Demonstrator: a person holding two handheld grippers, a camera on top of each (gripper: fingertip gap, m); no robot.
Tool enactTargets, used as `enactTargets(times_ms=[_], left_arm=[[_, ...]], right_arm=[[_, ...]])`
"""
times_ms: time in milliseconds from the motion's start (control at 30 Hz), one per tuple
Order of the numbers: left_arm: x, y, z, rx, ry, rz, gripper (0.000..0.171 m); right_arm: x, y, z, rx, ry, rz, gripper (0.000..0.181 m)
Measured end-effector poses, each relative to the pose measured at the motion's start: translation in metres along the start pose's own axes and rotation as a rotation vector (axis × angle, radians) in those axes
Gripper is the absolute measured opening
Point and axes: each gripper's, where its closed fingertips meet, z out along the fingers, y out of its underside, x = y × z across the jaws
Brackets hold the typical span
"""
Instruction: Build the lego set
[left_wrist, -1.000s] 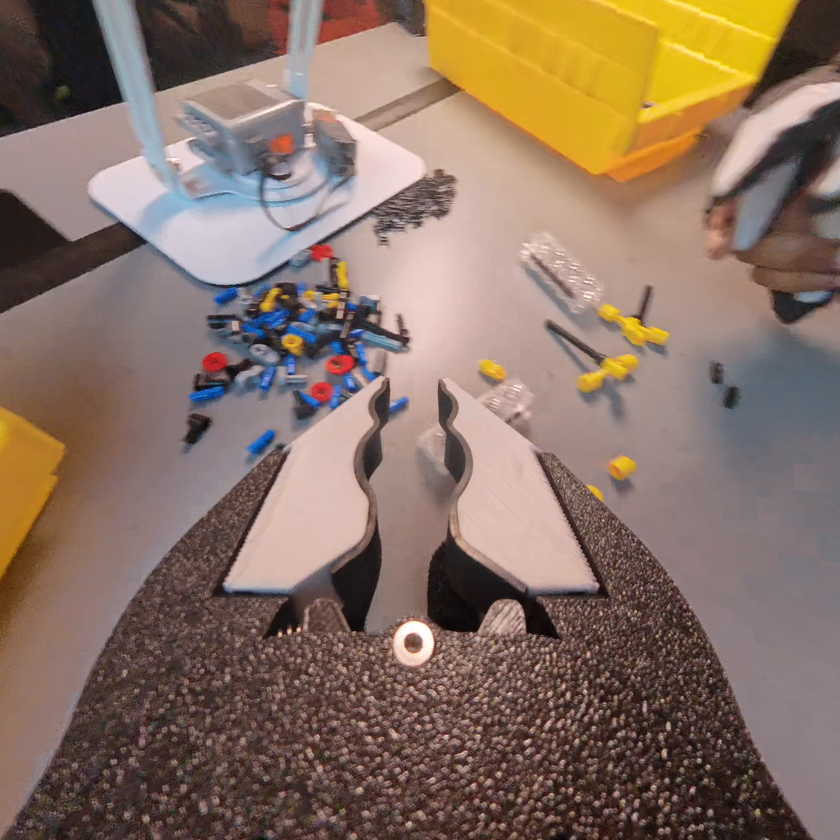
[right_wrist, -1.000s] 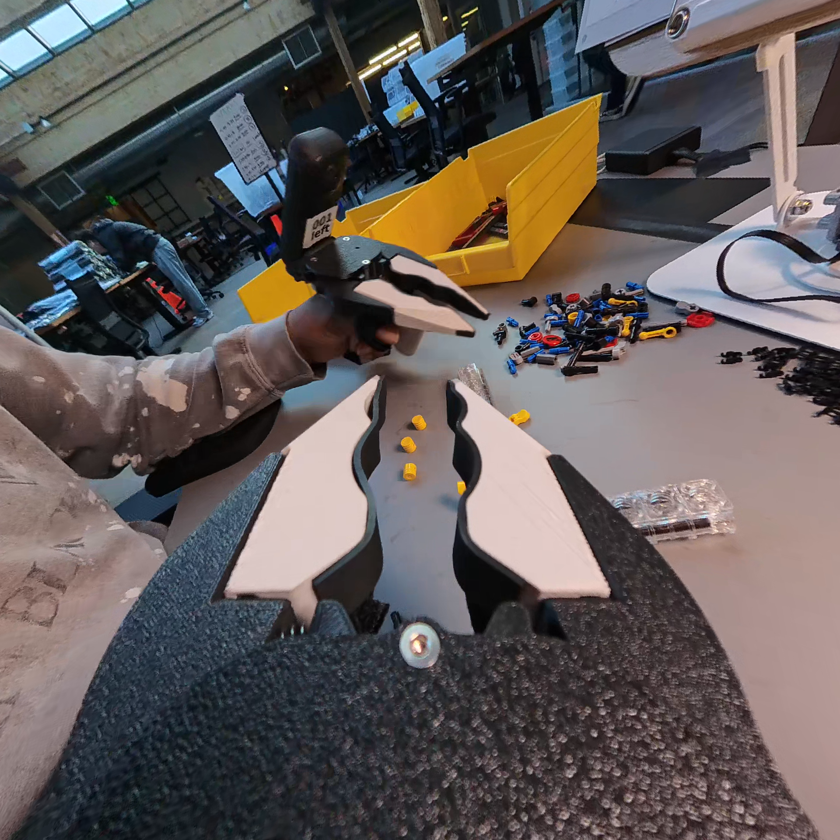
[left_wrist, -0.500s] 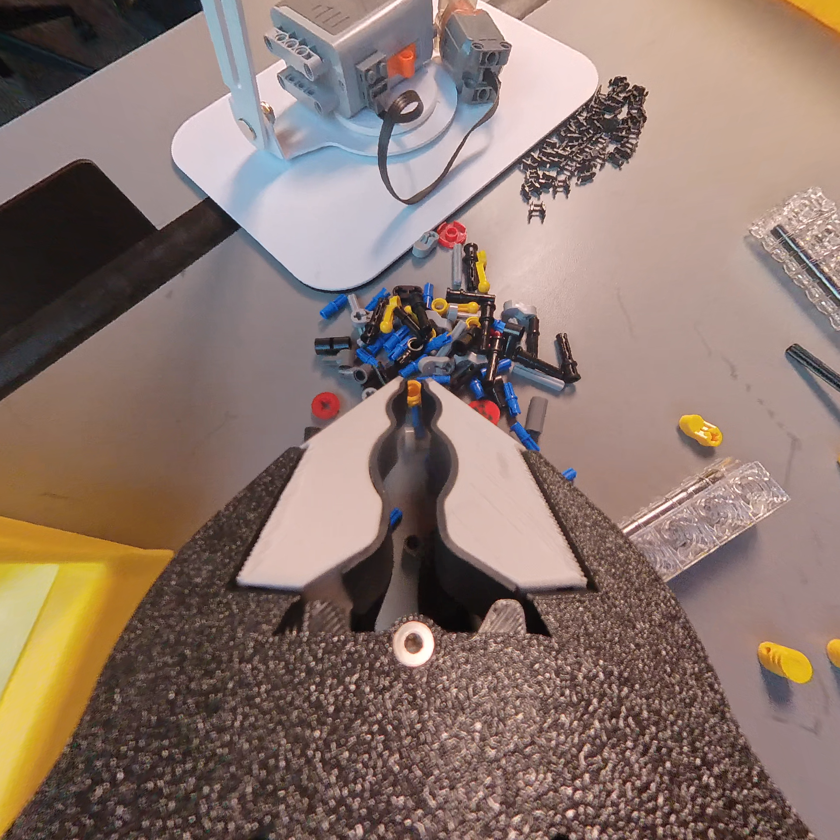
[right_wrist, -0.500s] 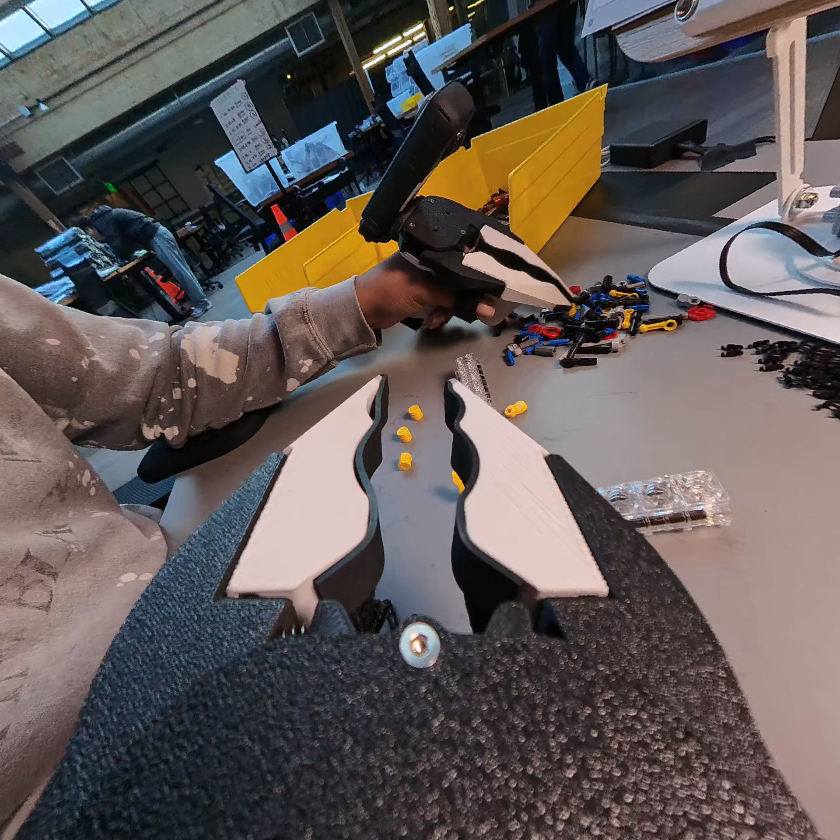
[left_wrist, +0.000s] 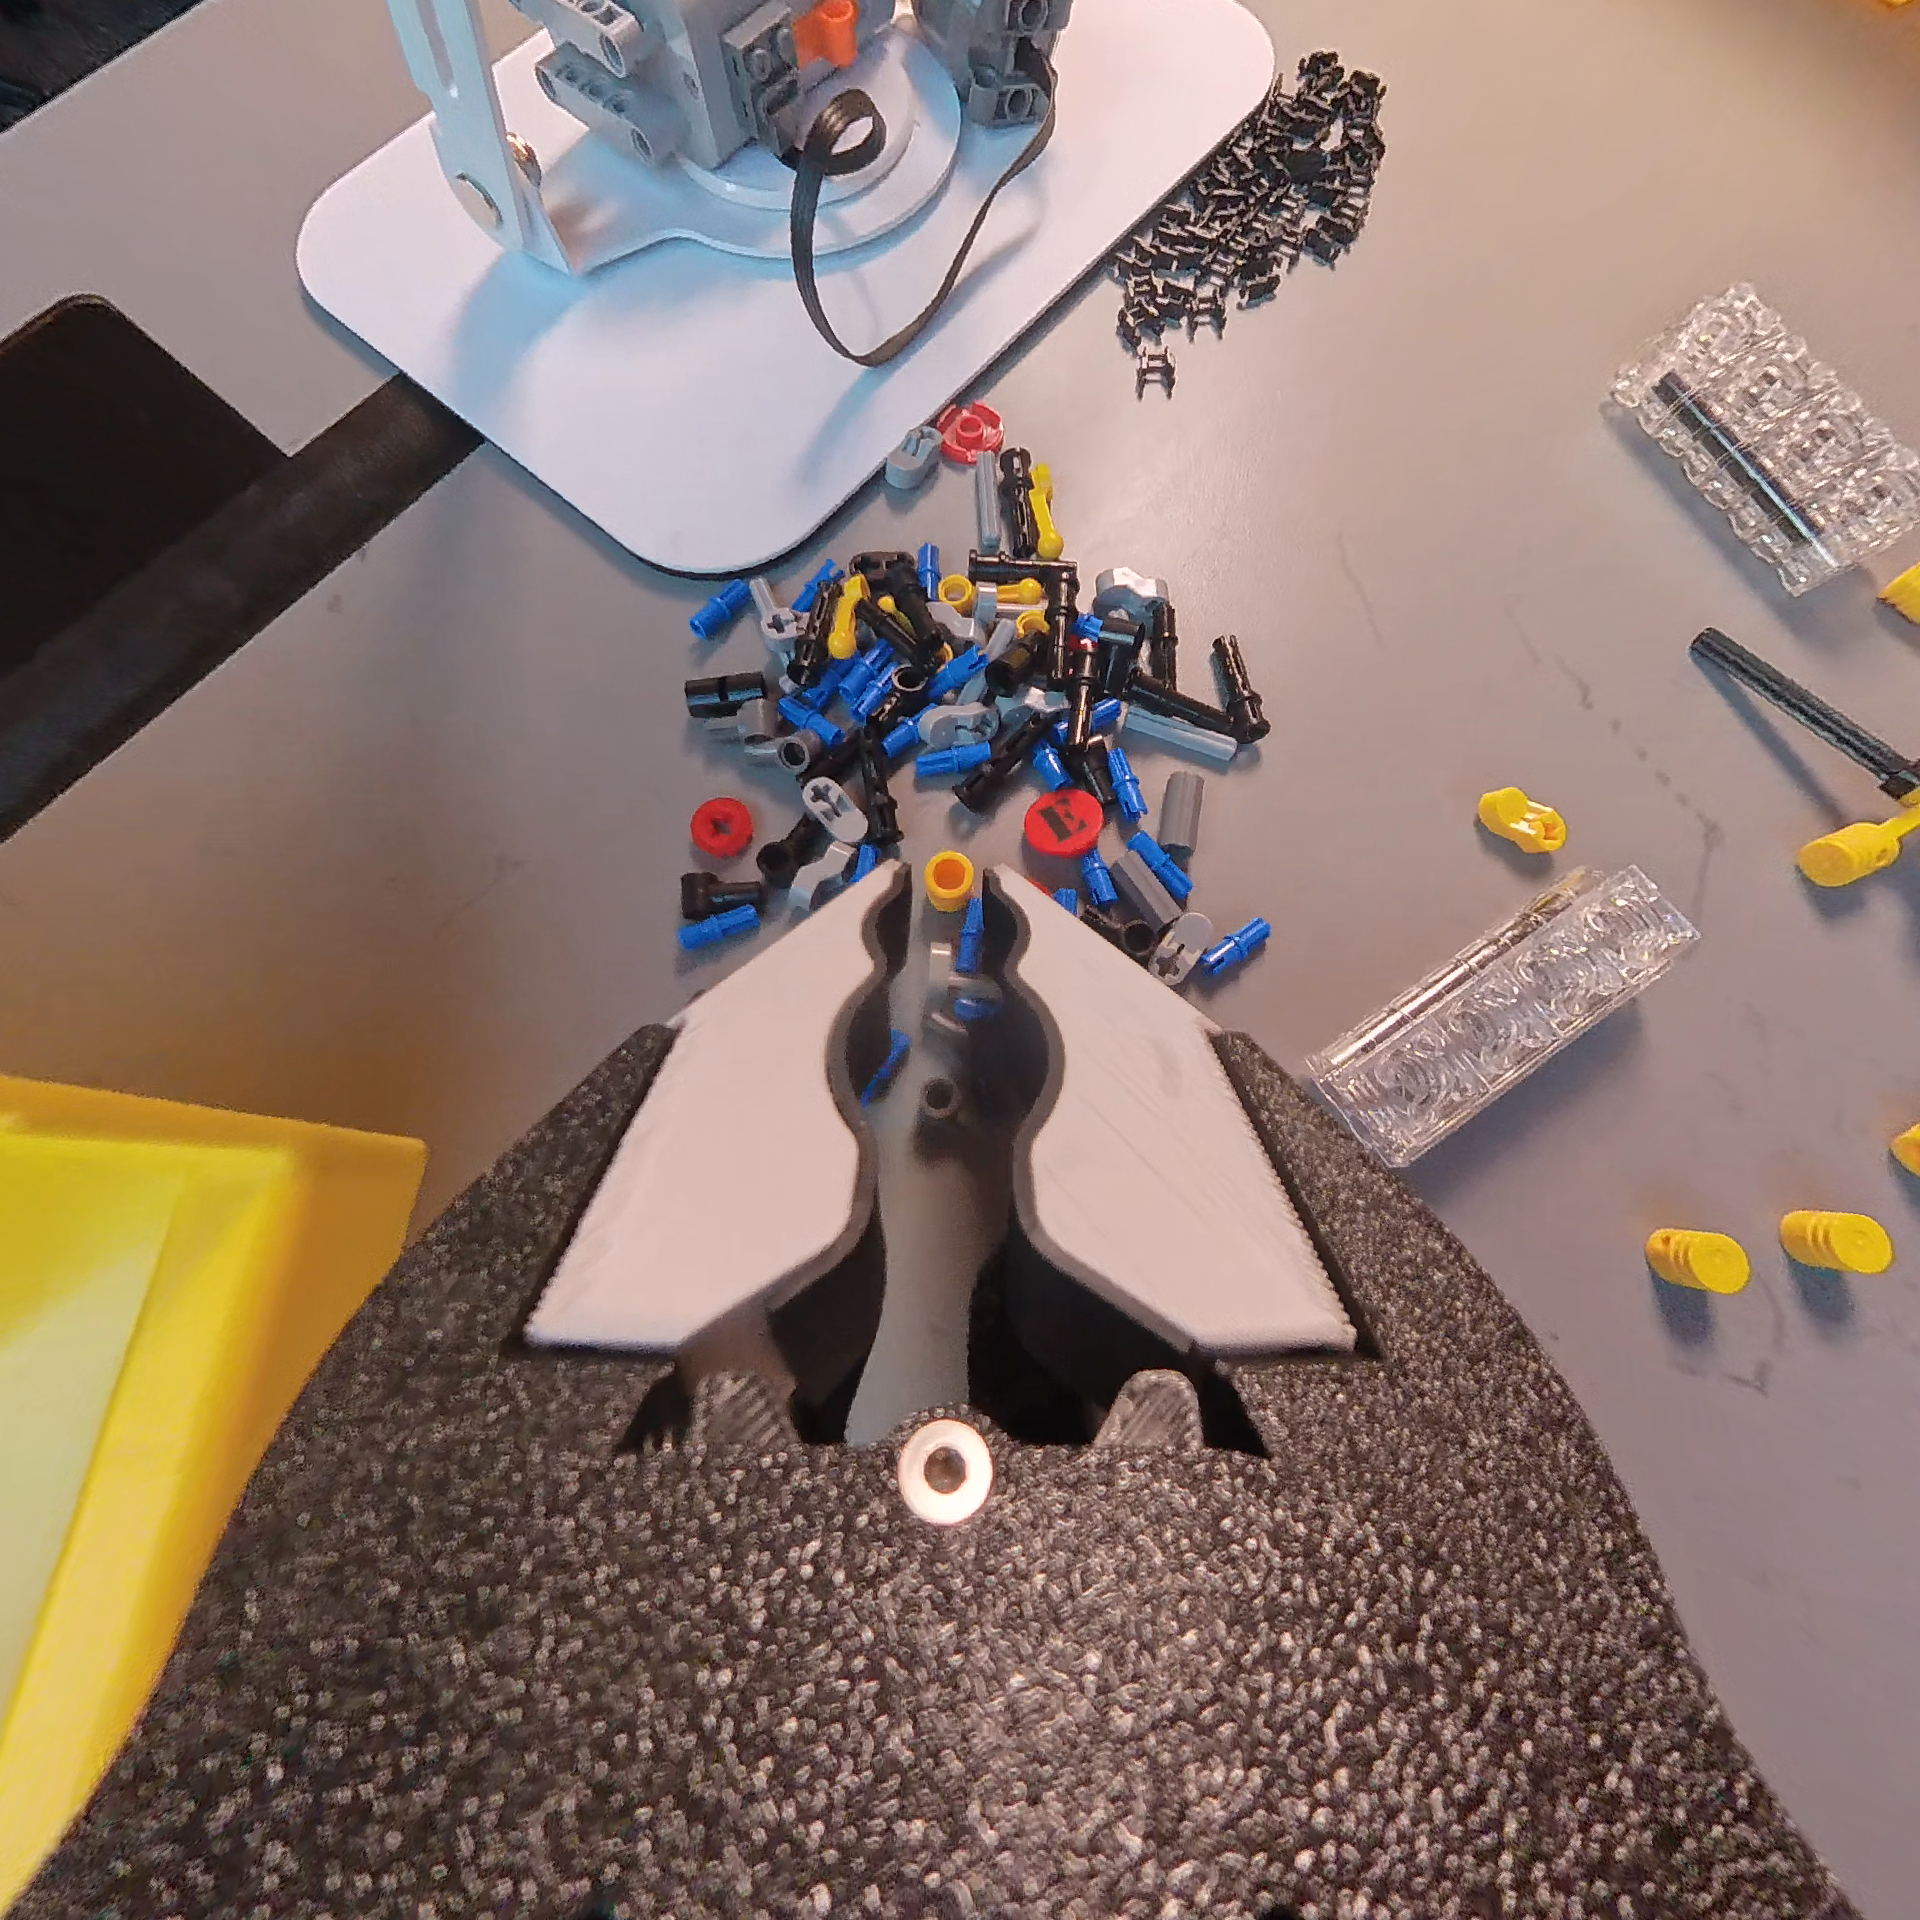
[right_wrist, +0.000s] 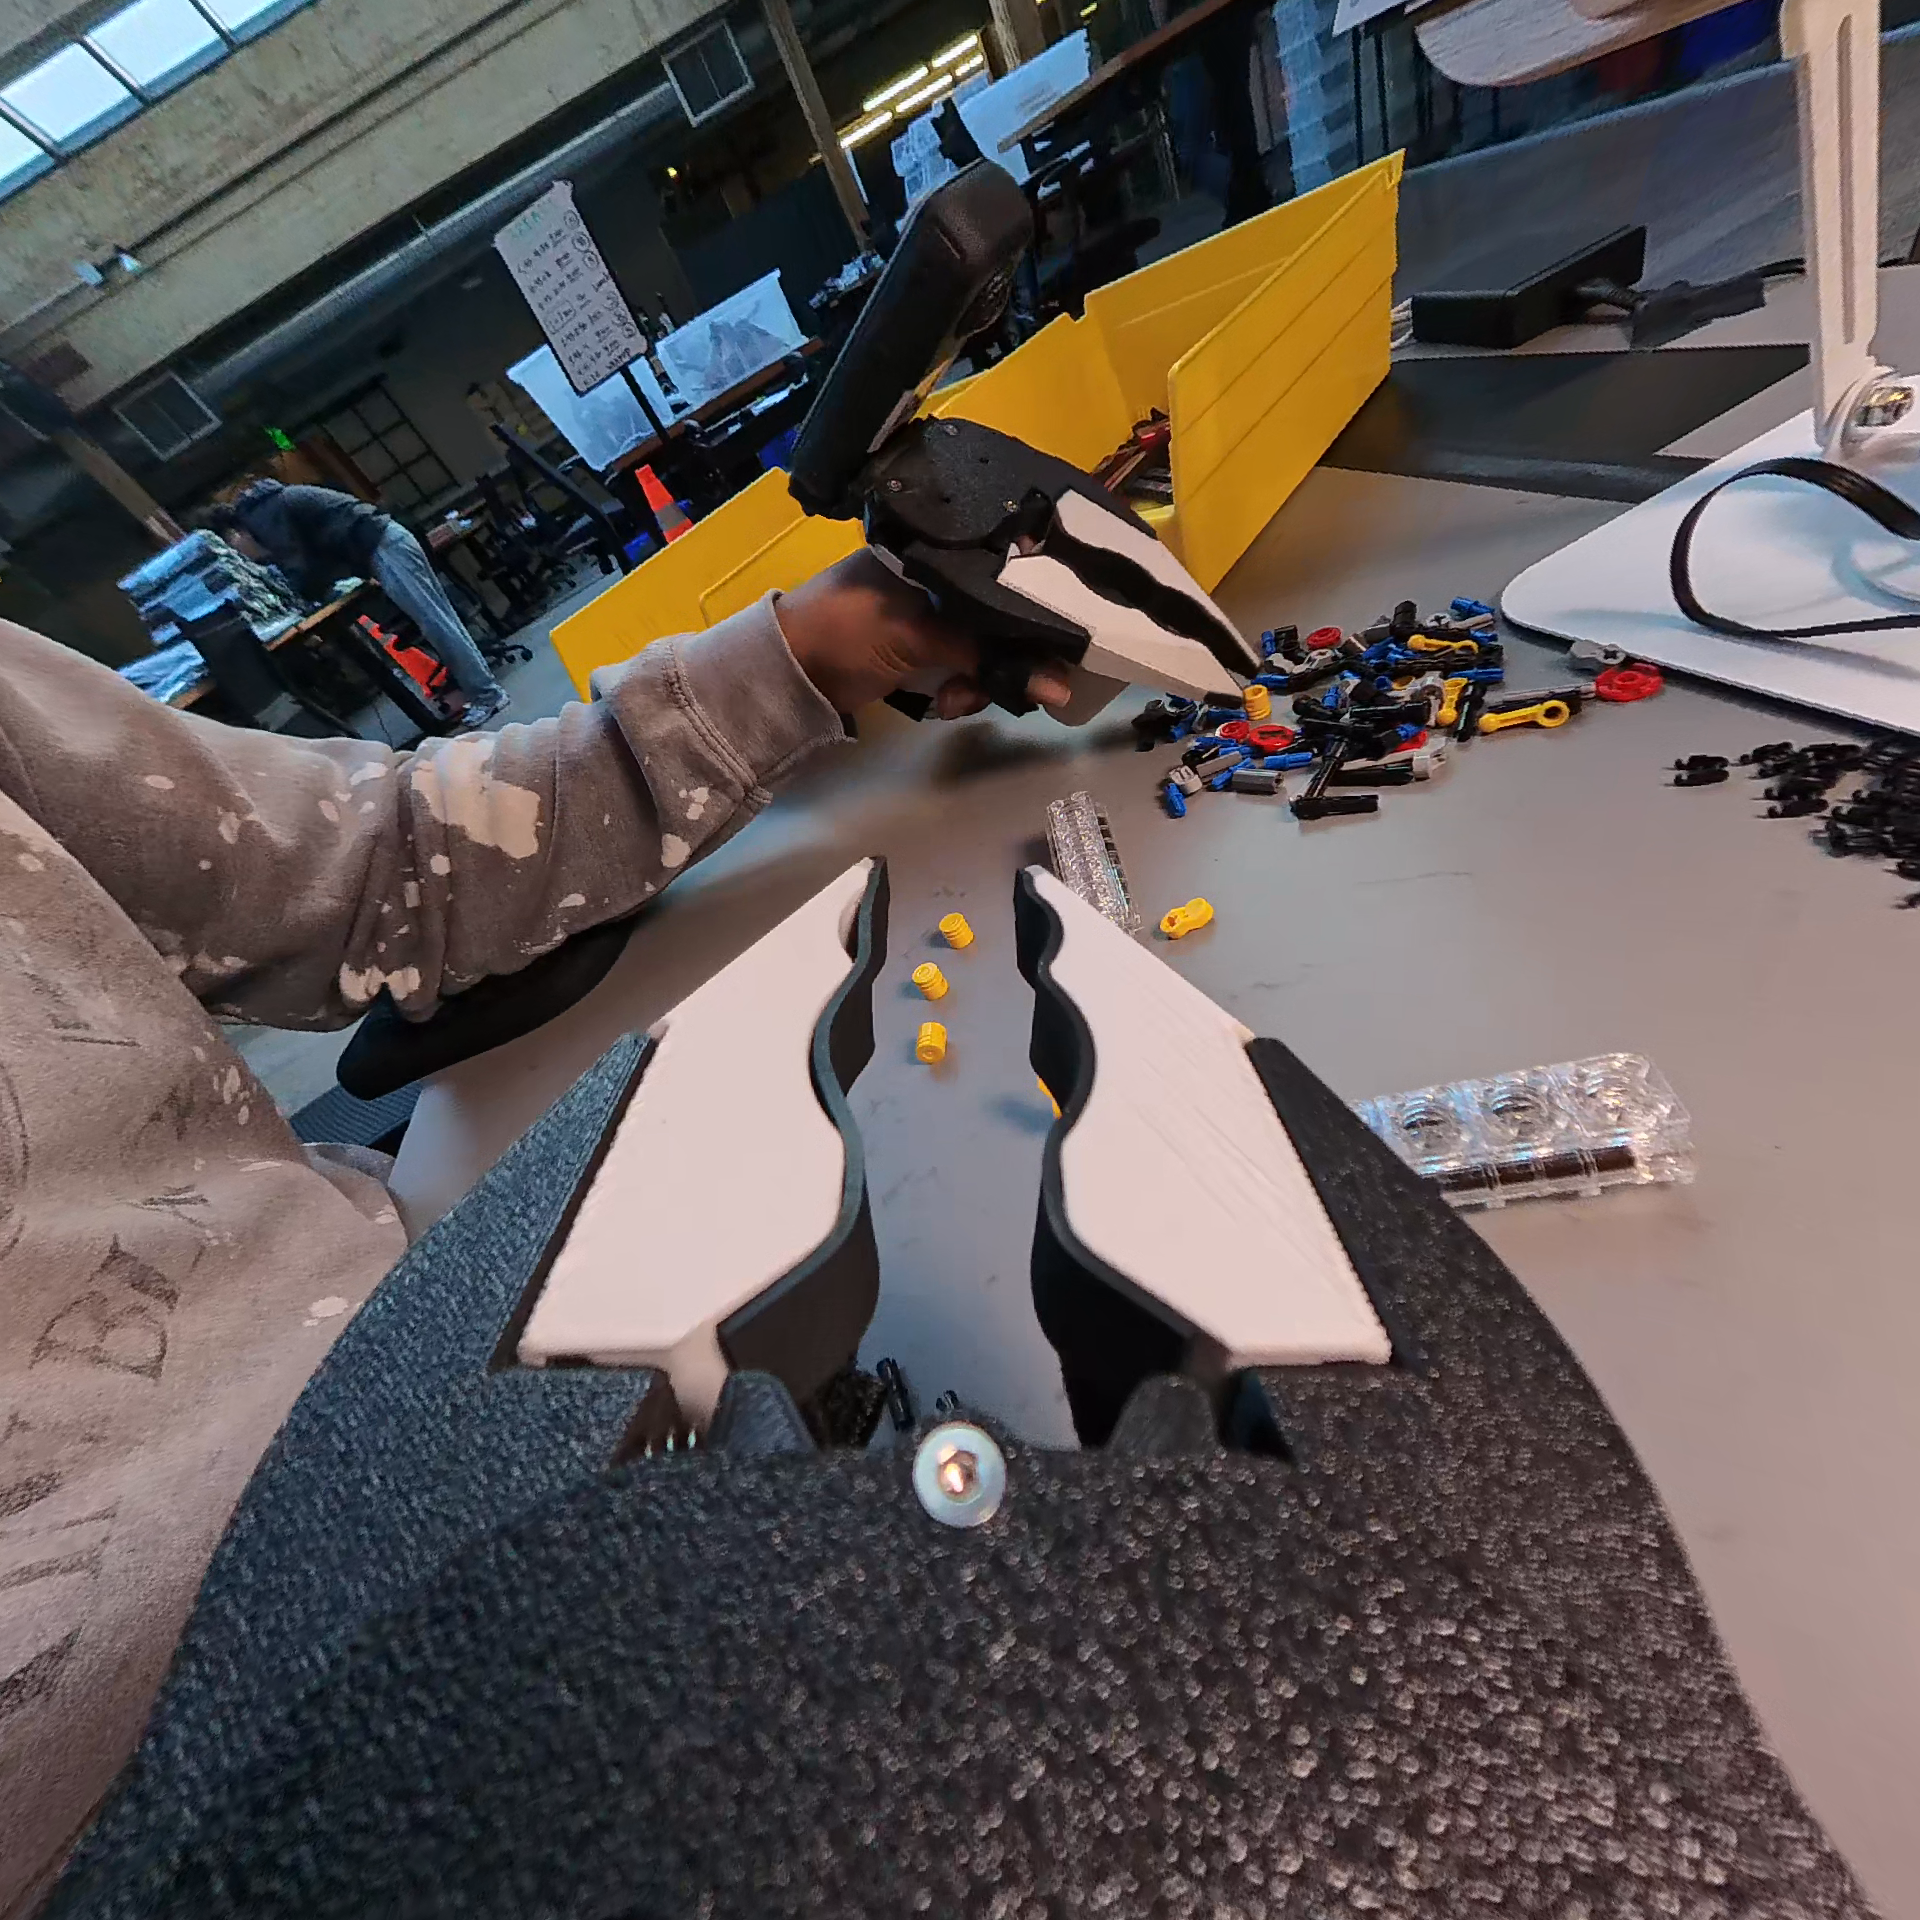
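My left gripper (left_wrist: 948, 883) is shut on a small yellow bush (left_wrist: 948, 876), held between its fingertips at the near edge of a pile of small blue, black, grey and red parts (left_wrist: 966, 707). In the right wrist view the left gripper (right_wrist: 1242, 681) points down at the same pile (right_wrist: 1351, 717), in a person's hand. My right gripper (right_wrist: 951, 878) is open and empty, low over the grey table. Three loose yellow bushes (right_wrist: 930, 980) lie on the table between its fingers.
A white base plate (left_wrist: 727, 416) with a grey motor unit stands behind the pile. Black pins (left_wrist: 1257, 197) lie to the right. Clear bricks (left_wrist: 1496, 1013) (right_wrist: 1527, 1138) and a black axle (left_wrist: 1808, 717) lie nearby. Yellow bins (left_wrist: 156, 1351) (right_wrist: 1247, 353) stand at the table's sides.
My left gripper moved forward to the pile and closed on the yellow bush, then drew back slightly with it. My right gripper has barely moved and stays open.
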Motion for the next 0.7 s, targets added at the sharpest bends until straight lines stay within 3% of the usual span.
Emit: enactTargets(times_ms=[167, 300, 400, 533, 600, 700], left_arm=[[-0.001, 0.002, 0.008, -0.029, -0.005, 0.009, 0.010], [0.004, -0.015, -0.001, 0.068, 0.027, -0.024, 0.010], [0.044, -0.049, -0.026, 0.280, 0.299, -0.177, 0.010], [0.113, -0.092, -0.085, 0.564, 0.856, -0.541, 0.009], [0.138, -0.100, -0.106, 0.629, 1.084, -0.724, 0.009], [0.170, -0.092, -0.117, 0.614, 1.203, -0.826, 0.009]], right_arm=[[0.000, -0.001, 0.000, 0.001, 0.000, -0.004, 0.024], [-0.001, -0.002, 0.000, 0.009, 0.001, -0.019, 0.024], [-0.003, -0.004, 0.003, 0.022, 0.038, -0.133, 0.024], [-0.014, -0.017, 0.006, 0.084, 0.178, -0.459, 0.025], [-0.026, -0.020, 0.010, 0.097, 0.236, -0.641, 0.025], [-0.044, -0.019, 0.018, 0.089, 0.318, -0.912, 0.024]])
